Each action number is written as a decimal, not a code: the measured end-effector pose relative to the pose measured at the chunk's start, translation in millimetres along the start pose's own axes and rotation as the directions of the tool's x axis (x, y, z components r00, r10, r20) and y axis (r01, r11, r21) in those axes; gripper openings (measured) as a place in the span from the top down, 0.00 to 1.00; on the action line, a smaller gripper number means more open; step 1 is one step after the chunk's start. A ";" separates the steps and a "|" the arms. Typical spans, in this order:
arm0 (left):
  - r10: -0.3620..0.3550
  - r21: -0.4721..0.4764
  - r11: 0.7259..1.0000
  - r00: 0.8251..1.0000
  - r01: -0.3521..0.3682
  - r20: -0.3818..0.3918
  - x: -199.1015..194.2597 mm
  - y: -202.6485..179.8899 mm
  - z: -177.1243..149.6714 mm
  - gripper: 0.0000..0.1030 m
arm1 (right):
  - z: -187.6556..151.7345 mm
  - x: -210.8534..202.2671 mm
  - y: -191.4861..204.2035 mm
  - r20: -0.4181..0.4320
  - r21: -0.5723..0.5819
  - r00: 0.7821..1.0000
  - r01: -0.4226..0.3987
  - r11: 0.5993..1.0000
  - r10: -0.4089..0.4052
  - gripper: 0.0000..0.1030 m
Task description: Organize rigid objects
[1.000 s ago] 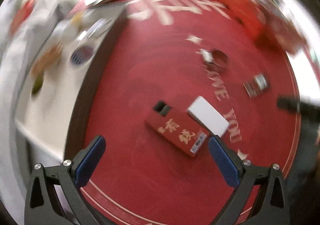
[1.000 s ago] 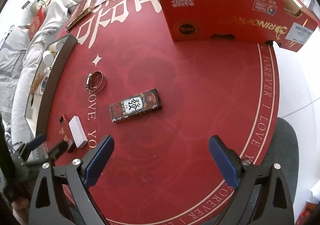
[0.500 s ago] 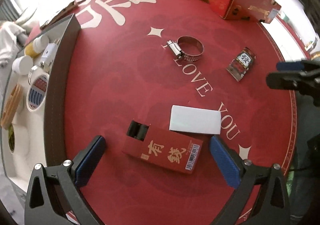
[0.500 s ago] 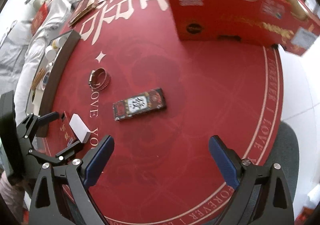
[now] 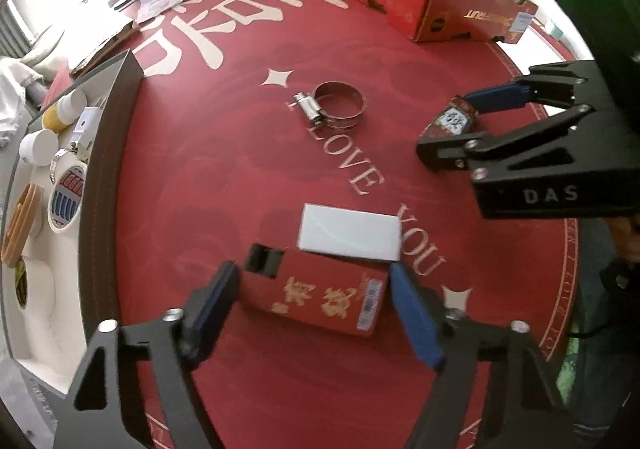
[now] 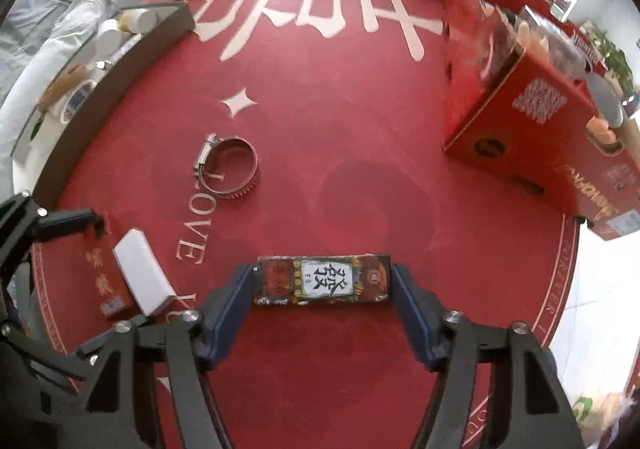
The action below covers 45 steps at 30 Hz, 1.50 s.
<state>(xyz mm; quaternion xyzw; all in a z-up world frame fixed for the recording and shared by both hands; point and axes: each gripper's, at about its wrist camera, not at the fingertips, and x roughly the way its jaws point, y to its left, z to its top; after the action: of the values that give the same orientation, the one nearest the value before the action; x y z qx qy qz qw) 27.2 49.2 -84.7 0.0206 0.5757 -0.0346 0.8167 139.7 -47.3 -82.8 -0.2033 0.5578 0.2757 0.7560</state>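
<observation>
1. Pointing steeply down, left gripper [image 5: 314, 299] has just been closing, pads at the red box [image 5: 316, 299] ends.
2. Right gripper [image 6: 323, 281], likewise closing, brackets the card pack [image 6: 323, 280].
3. Count on mat [image 6: 360, 129]: one white box [image 5: 350, 233], one hose clamp [image 6: 228, 167].

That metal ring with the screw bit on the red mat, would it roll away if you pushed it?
Probably not. The metal ring lies flat on the red mat, so it would likely slide. Its screw housing juts out and should stop rolling. It looks stiff, thin and light.
</observation>
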 end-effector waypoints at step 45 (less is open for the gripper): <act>0.385 -0.713 0.675 0.915 -0.191 0.120 -161.1 119.2 10.4 0.25 | 91.8 -139.6 54.4 0.268 -0.027 0.918 -0.295 0.955 0.291 0.33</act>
<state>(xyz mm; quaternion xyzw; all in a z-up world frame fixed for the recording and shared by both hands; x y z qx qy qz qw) -7.4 172.5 69.7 -0.1969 0.4237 0.3093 0.8283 140.3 24.3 77.6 -0.0730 0.4759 0.4069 0.7763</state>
